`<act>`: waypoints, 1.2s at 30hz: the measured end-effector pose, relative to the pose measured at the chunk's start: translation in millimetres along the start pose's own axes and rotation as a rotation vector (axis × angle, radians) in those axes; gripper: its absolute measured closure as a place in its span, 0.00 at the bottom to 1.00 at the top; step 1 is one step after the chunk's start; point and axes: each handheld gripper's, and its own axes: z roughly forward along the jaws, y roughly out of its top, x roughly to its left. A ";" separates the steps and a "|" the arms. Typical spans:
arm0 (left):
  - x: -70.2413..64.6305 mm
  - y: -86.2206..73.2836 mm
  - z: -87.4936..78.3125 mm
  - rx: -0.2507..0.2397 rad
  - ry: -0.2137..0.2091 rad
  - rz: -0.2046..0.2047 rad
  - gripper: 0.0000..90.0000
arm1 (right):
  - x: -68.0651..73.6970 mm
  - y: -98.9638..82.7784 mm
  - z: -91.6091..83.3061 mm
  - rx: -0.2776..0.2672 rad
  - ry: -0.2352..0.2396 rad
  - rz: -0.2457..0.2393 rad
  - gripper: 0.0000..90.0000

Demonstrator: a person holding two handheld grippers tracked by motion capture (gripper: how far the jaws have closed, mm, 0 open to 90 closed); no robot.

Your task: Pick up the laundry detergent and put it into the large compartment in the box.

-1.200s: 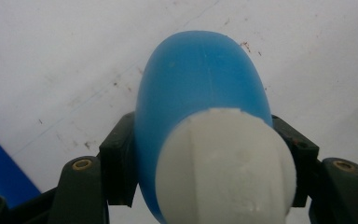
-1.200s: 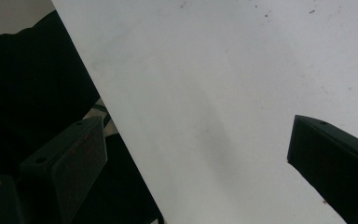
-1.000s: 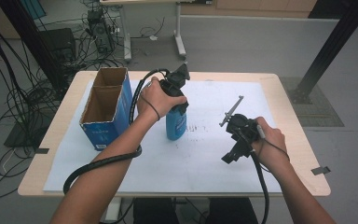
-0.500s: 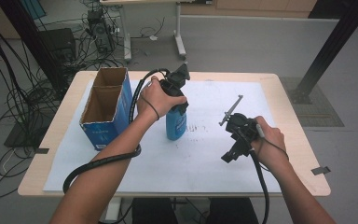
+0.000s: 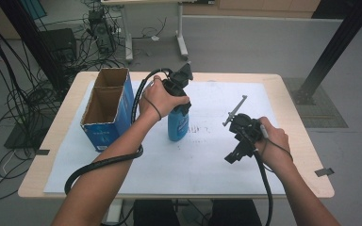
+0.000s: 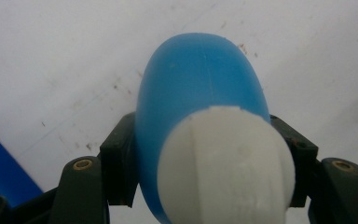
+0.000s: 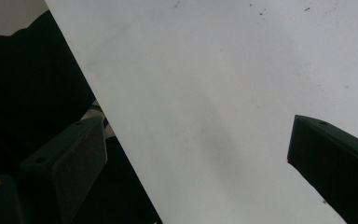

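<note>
A blue plastic bottle [image 5: 177,127] with a white cap [image 6: 226,163] stands upright on the white paper near the middle of the table. My left gripper [image 5: 179,111] comes down on it from above, shut on its upper part. In the left gripper view the two black jaws press the blue bottle [image 6: 198,88] from both sides. My right gripper [image 5: 233,154] hovers over the right side of the paper, pointing toward the near edge. Its jaws stand wide apart in the right gripper view [image 7: 200,144], with nothing between them.
An open-topped blue cardboard box [image 5: 106,109] stands at the table's left, close to the bottle. White paper [image 5: 202,165] covers most of the wooden table [image 5: 306,141]. Cables trail from both grippers. Beyond the table are desks, cables and a black post.
</note>
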 end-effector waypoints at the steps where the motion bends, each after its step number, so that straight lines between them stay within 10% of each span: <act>1: -0.3 1.1 -5.3 -0.009 -0.004 0.000 0.42 | -0.2 0.0 0.2 0.001 0.000 -0.002 0.05; 36: -36.4 32.4 -180.3 -0.071 0.037 0.069 0.42 | 11.2 8.1 -9.7 -0.013 -0.030 -0.034 0.05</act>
